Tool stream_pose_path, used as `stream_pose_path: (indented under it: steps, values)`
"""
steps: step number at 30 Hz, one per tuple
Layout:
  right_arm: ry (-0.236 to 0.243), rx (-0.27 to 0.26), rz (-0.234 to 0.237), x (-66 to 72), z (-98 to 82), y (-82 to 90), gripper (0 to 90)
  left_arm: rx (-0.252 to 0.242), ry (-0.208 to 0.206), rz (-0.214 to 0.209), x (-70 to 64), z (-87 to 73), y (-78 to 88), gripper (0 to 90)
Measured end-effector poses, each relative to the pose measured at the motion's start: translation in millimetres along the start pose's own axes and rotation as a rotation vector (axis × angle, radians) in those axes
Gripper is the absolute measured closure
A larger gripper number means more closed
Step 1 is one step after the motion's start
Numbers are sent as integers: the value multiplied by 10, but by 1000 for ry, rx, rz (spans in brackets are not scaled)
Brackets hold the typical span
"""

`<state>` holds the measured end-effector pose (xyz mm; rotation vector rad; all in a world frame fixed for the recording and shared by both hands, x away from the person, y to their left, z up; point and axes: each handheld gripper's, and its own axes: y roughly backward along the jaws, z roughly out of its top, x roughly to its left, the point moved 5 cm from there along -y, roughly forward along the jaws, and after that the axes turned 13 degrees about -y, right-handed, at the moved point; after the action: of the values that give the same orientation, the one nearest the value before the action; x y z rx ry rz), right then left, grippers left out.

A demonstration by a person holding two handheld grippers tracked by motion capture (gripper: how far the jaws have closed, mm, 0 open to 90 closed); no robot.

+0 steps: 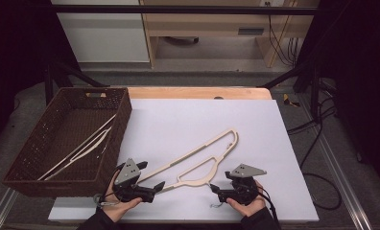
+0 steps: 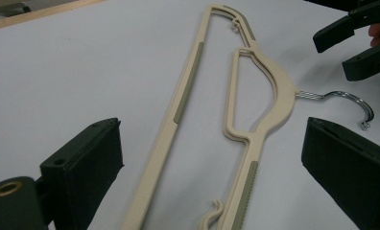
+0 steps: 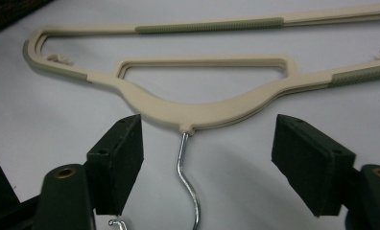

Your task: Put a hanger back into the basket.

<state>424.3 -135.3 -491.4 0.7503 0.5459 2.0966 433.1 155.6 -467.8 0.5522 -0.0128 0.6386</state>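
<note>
No writing is legible on the desk (image 1: 188, 120), the brown basket (image 1: 123, 112) at nine o'clock, or the cream hanger (image 1: 197, 165) at centre. Left tongs (image 1: 159, 186) gape wide around its arm; right tongs (image 1: 213, 188) straddle its hook, untouched.

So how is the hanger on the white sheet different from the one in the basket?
The hanger on the sheet lies flat in the open between both claws; the hanger in the basket leans slantwise against the basket wall. The first shows its metal hook; the second's hook is hidden. Both are cream-coloured.
</note>
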Motion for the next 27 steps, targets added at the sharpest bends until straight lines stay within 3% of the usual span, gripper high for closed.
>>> stream_pose_path:
  steps: [9,14,16,21,27]
  values:
    - [31,85,-23,66,-88,-107,490,19,1,-7,-8,-39,-37,70]
    - [16,108,-22,86,-107,-172,637,20,-1,-13,-25,-39,-49,70]
    - [-18,124,-30,101,-107,-188,693,23,-4,-15,-33,-43,-54,71]
    - [-1,134,-10,100,-98,-237,764,23,0,-15,-25,-47,-53,72]
    - [-14,160,-47,135,-120,-273,840,19,-3,-14,-33,-42,-53,73]
